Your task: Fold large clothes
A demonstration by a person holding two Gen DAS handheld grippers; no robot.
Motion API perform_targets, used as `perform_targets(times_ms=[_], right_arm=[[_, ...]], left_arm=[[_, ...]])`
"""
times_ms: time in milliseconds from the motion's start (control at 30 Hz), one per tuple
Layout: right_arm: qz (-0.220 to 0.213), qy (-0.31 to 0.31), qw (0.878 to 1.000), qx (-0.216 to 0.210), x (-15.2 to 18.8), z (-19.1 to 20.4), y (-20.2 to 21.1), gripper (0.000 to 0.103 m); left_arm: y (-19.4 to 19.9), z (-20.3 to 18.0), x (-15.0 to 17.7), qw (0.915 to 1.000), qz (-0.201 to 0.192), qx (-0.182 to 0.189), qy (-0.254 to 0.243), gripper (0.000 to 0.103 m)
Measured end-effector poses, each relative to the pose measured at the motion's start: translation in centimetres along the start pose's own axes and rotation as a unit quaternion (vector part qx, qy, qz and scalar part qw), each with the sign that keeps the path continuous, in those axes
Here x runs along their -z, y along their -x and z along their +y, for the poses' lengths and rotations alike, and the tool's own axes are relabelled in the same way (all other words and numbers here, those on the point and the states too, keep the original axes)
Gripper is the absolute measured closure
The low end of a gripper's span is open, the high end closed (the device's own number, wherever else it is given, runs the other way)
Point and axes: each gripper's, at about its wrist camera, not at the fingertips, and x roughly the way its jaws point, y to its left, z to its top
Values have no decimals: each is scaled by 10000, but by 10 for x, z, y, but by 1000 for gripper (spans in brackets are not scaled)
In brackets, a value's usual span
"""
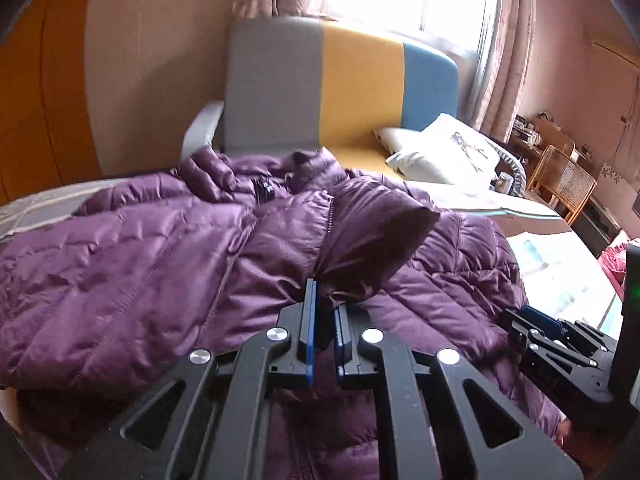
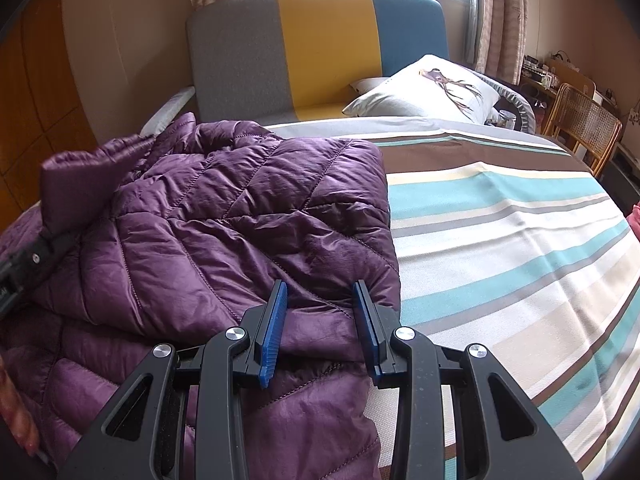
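A purple quilted puffer jacket [image 1: 140, 260] [image 2: 240, 200] lies spread over the left half of a bed. My left gripper [image 1: 324, 292] is shut on the cuff end of a sleeve [image 1: 372, 232], which lies across the jacket's body. In the right wrist view that sleeve [image 2: 80, 168] sticks up at the left edge with the left gripper [image 2: 28, 260] below it. My right gripper [image 2: 320, 292] [image 1: 536, 320] sits at the jacket's near right edge, and a thick fold of puffy fabric fills the space between its blue pads [image 2: 274, 312].
The striped bedsheet [image 2: 500, 240] lies bare to the right of the jacket. At the head stand a grey, yellow and blue headboard [image 2: 320, 40] and a white pillow [image 2: 424, 88]. A rattan chair [image 2: 584, 120] is far right, an orange wardrobe [image 1: 40, 100] left.
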Motion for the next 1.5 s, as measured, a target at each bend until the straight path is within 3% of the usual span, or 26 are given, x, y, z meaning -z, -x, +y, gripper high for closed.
perform_targets(times_ms=[67,100,133,167,300,400,433,533,633,733,833,867,933,1033,1167,1233,1267,1367,1433,1500], right_arm=[[32,8,10000,-22,-2,0,0,69],[49,8,10000,-42,-3,0,1,69],[61,12,10000,-56,-4,-1,3,69],[69,39,9999,-63,-7,-1,6,69],[36,37,9998,-195,-13,3,21,69],[-83,-95,9989,-462,-17,10,35,40],[-126,-79,9985,-534,-17,15,39,40],[-208,147,9968,-759,-20,40,46,40],[-146,127,9945,-1033,-24,59,43,40],[-64,100,9925,-1216,-29,76,35,40],[50,66,9913,-1313,-32,92,24,40],[77,59,9910,-1335,-33,95,21,42],[227,82,9886,-1488,-35,104,10,69],[342,56,9863,-1611,-37,105,3,90],[-112,299,9917,-1248,-37,93,24,95],[-266,346,9938,-1027,-37,83,30,95],[-327,324,9949,-894,-36,76,32,95],[-204,268,9982,-487,-32,59,25,101],[159,77,9988,-466,-26,45,11,101],[342,-212,9971,-650,-20,35,5,101]], left_arm=[[5,4,-1,9997,46,178,149,78],[13,8,-1,9992,29,286,283,49],[20,10,-1,9988,-41,334,347,26],[37,16,0,9979,-285,393,420,23],[80,31,8,9965,-627,443,334,24],[105,60,16,9956,-771,41,535,26],[110,72,19,9949,-742,-116,674,36],[120,122,34,9878,-450,-752,1289,54],[120,151,46,9817,-117,-1225,1452,66],[107,174,59,9763,444,-1495,1498,67],[93,189,62,9735,585,-1348,1751,67],[87,194,57,9726,561,-1343,1811,67],[78,200,48,9699,500,-1495,1858,67],[74,205,35,9672,312,-1603,1944,67],[80,199,28,9723,53,-1403,1868,63],[78,191,30,9778,60,-1261,1675,48],[75,187,33,9798,103,-1244,1565,45],[58,187,44,9766,575,-1444,1483,46],[55,194,56,9730,904,-1152,1782,45],[69,191,61,9754,798,-1042,1773,42]])
